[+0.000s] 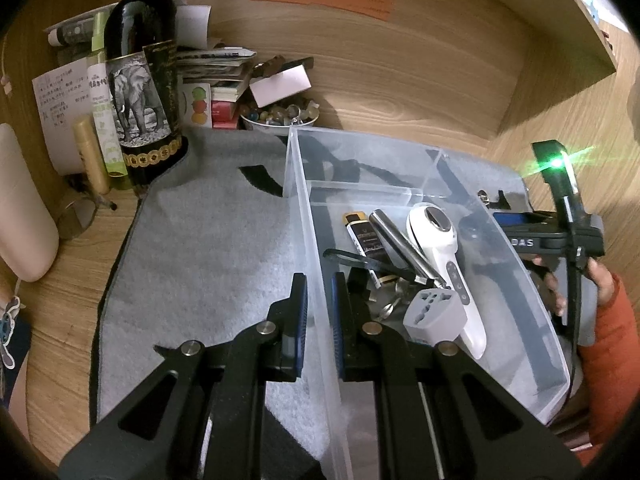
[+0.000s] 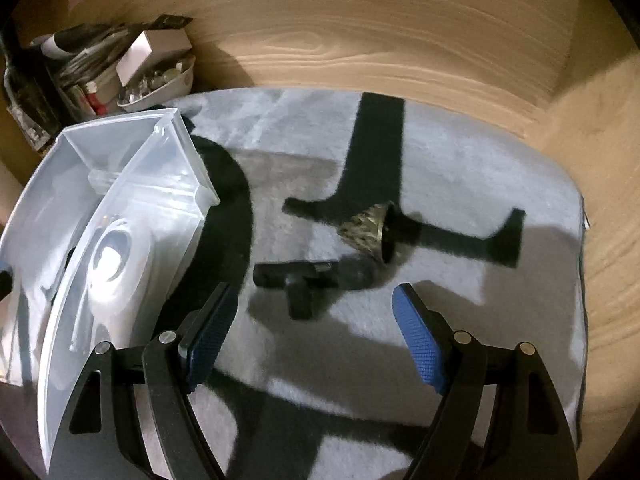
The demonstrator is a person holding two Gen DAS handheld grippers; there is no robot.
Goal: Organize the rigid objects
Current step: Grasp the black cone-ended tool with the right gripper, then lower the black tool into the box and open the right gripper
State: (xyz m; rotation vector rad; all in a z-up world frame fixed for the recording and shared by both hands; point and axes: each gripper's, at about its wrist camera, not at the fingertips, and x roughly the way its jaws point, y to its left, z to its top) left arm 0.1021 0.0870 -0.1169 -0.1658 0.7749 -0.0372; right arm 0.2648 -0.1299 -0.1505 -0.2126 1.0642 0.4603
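A clear plastic bin (image 1: 532, 292) stands on a grey mat (image 1: 208, 240). My left gripper (image 1: 320, 292) is shut on the bin's left wall, one finger on each side. Inside the bin lie a white handheld device (image 1: 444, 248), a grey travel adapter (image 1: 434, 312), a black-and-gold lighter (image 1: 364, 240), a metal tube (image 1: 400, 244) and a black strap. In the right wrist view my right gripper (image 2: 316, 312) hangs open over the mat (image 2: 480, 184), right of the bin (image 2: 132, 216). Just ahead of its fingers lie a black T-shaped part (image 2: 298, 280) and a patterned brass cone (image 2: 366, 228). Nothing is between its jaws.
A dark wine bottle (image 1: 144, 80), a spray bottle (image 1: 102, 92), stacked papers and a bowl of beads (image 1: 280, 116) crowd the back left corner. Wooden walls close the back and right. A hand in an orange sleeve (image 1: 612, 320) is at the bin's right side.
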